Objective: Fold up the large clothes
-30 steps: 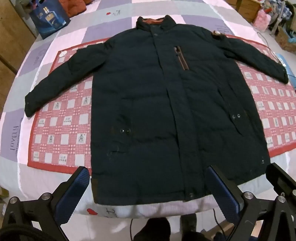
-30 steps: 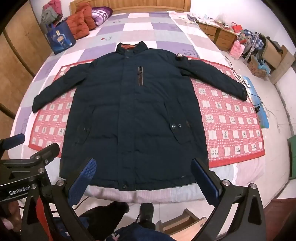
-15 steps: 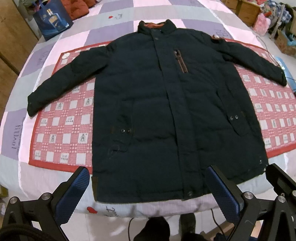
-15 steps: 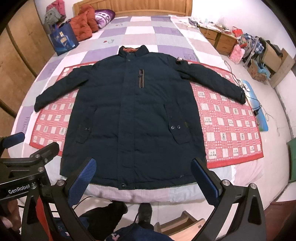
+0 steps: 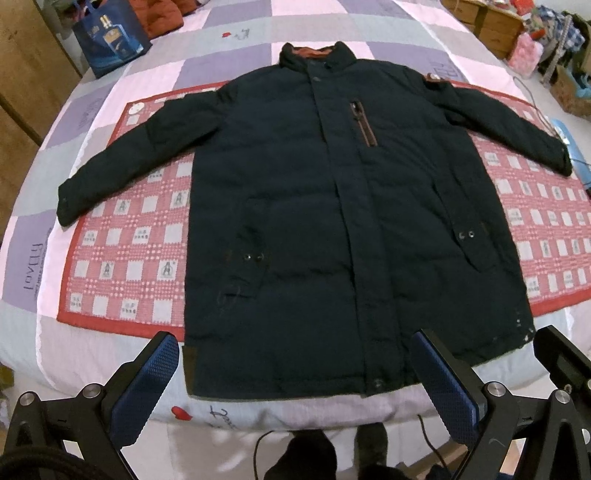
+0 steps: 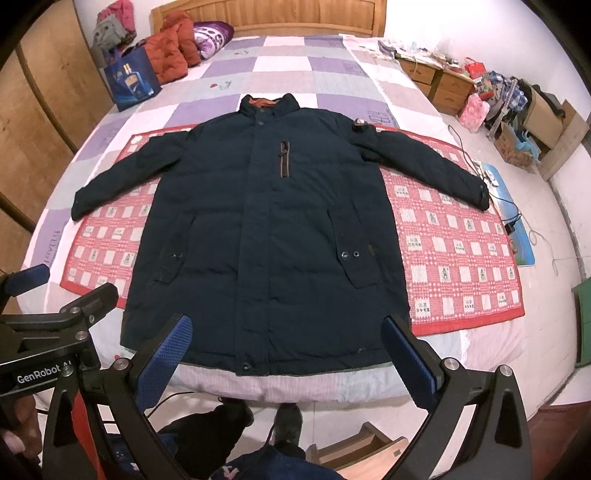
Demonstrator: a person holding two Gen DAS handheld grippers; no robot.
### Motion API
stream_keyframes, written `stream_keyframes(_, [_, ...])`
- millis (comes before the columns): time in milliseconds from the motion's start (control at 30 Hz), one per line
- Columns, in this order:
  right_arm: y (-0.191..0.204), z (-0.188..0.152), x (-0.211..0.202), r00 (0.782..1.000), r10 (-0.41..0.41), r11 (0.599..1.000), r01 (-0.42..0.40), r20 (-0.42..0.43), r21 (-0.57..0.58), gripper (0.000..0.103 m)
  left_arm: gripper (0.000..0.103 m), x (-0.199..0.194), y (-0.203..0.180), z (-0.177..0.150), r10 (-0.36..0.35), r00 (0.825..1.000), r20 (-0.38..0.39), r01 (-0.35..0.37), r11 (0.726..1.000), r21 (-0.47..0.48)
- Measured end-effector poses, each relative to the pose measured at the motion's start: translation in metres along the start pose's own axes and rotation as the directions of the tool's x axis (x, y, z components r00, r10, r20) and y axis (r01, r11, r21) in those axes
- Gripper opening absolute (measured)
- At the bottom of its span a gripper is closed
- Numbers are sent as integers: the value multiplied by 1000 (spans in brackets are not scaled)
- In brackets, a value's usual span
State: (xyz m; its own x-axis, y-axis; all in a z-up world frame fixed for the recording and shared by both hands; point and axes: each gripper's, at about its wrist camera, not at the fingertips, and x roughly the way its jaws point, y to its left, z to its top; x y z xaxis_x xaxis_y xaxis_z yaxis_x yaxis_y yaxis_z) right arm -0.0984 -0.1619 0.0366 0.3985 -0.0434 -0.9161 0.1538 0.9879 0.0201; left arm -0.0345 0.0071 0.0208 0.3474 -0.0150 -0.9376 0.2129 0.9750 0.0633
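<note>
- Both claws are hanging wide apart and gripping nothing: the left gripper and the right gripper are each hovering off the near edge of the bed, their blue pads framing the hem of the coat.
- Lying flat and face up on a red mat, the coat is spreading both sleeves outward, its collar pointing toward the headboard and its hem reaching just past the mat's near edge.
- From the left wrist, the coat is filling most of the frame; its brown hem patch is showing just beside the left pad, and the mat is showing on both sides.
- That view is cropping the room tightly: only a blue bag at the far left corner and part of a drawer unit are appearing beyond the bed.
- From the right wrist, much more is showing: the headboard, orange and purple pillows, the bag, wardrobe doors on the left, and clutter along the right wall.
- Only the right wrist view is catching the left gripper's body, with its white lettering, sitting low on the left.
- Shoes are standing on the floor below the bed edge in both views.
</note>
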Motion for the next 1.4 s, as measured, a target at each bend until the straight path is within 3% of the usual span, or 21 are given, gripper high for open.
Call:
stream_keyframes(633, [-5, 1, -1, 1000, -10, 1000, 10, 8, 17, 103, 103, 4, -5, 6, -9, 1000, 12, 9, 1000, 1])
stream_keyframes(1067, [21, 57, 10, 996, -76, 994, 72, 54, 84, 103, 103, 19, 40, 69, -63, 997, 52, 62, 998, 19])
stream_keyframes(1400, [32, 90, 20, 991, -113, 991, 107, 73, 79, 103, 103, 40, 53, 90, -53, 998, 37, 53, 999, -4])
